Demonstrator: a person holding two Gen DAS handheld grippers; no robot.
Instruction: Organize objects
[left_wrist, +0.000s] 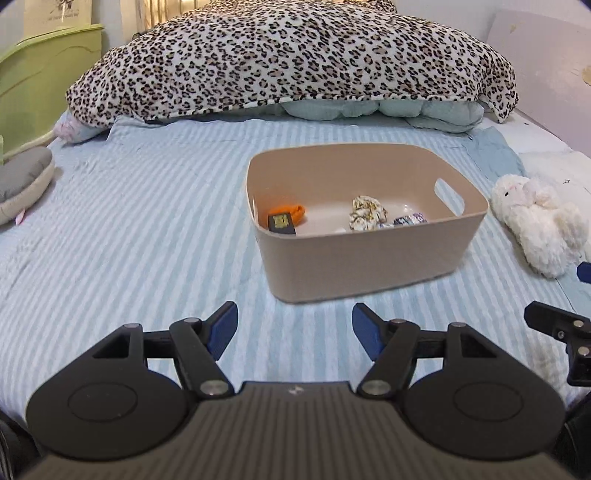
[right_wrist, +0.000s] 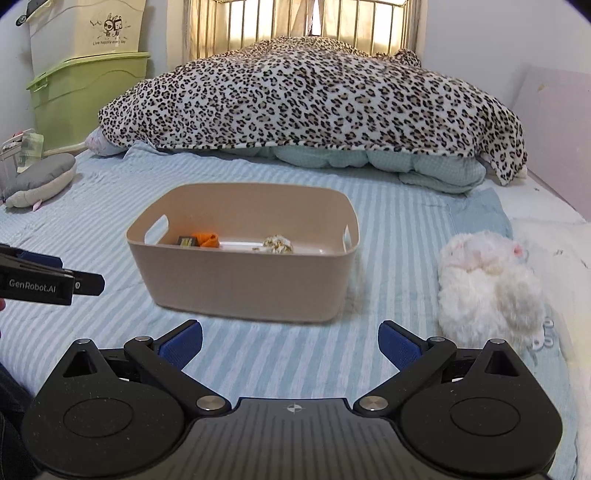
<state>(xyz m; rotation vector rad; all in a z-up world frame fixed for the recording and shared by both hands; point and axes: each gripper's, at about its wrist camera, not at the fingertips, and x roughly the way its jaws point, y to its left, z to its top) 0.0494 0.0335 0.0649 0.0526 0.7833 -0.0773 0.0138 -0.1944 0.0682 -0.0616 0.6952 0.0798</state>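
Note:
A beige plastic bin (left_wrist: 369, 266) (right_wrist: 243, 284) stands on the striped bed. Inside lie an orange item (left_wrist: 297, 213) (right_wrist: 208, 240), a small black box (left_wrist: 281, 223) (right_wrist: 187, 241), a crumpled patterned wad (left_wrist: 367, 213) (right_wrist: 277, 244) and a dark shiny piece (left_wrist: 410, 219). A white plush rabbit (left_wrist: 535, 221) (right_wrist: 487, 284) lies right of the bin. My left gripper (left_wrist: 294, 330) hovers open just short of the bin, nothing between its blue pads. My right gripper (right_wrist: 290, 345) is open too, over bare sheet between bin and rabbit.
A leopard-print blanket (left_wrist: 288, 59) (right_wrist: 314, 99) covers folded bedding at the bed's far end. A grey cushion (left_wrist: 22, 181) (right_wrist: 40, 177) lies at the left edge beside green storage boxes (right_wrist: 81, 96). A wall panel (right_wrist: 554, 140) borders the right side.

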